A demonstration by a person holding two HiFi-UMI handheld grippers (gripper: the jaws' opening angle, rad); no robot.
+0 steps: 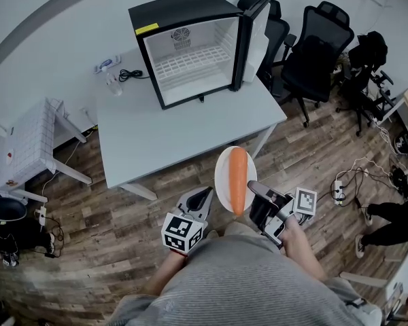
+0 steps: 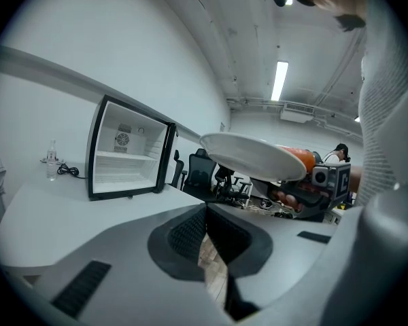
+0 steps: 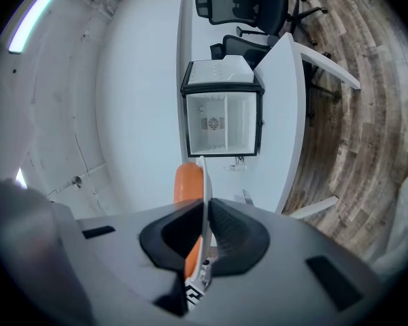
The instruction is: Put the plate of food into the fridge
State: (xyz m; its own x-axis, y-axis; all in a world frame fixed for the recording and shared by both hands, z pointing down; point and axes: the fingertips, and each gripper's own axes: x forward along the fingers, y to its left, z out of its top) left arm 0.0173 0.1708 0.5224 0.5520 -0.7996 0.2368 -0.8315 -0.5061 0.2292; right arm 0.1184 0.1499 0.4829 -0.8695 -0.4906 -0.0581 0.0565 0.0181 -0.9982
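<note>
Head view looks down on a large light grey rectangular table (image 1: 163, 138) that stands on a brown wooden plank floor (image 1: 122, 216). On the far part of the table stands a black compact fridge (image 1: 183, 12). Its door (image 1: 256, 36) is swung open to the right, and the inside is white, with a wire shelf. Several black office chairs (image 1: 313, 66) stand to the right of the table.

The round white plate (image 1: 223, 175) is in the air over the floor, just in front of the near edge of the table and well apart from the fridge. A long orange piece of food (image 1: 238, 180) lies along the middle of the plate.

The right gripper (image 1: 257, 189) holds the plate at its right rim. In the right gripper view the plate is seen edge-on, and the two dark pads pinch its thin rim, with the orange food on the left side.

The left gripper (image 1: 204, 195) is just left of the plate. In the left gripper view its pads are pressed together at the tips with nothing between them, and the plate is up and to the right of them.
</note>
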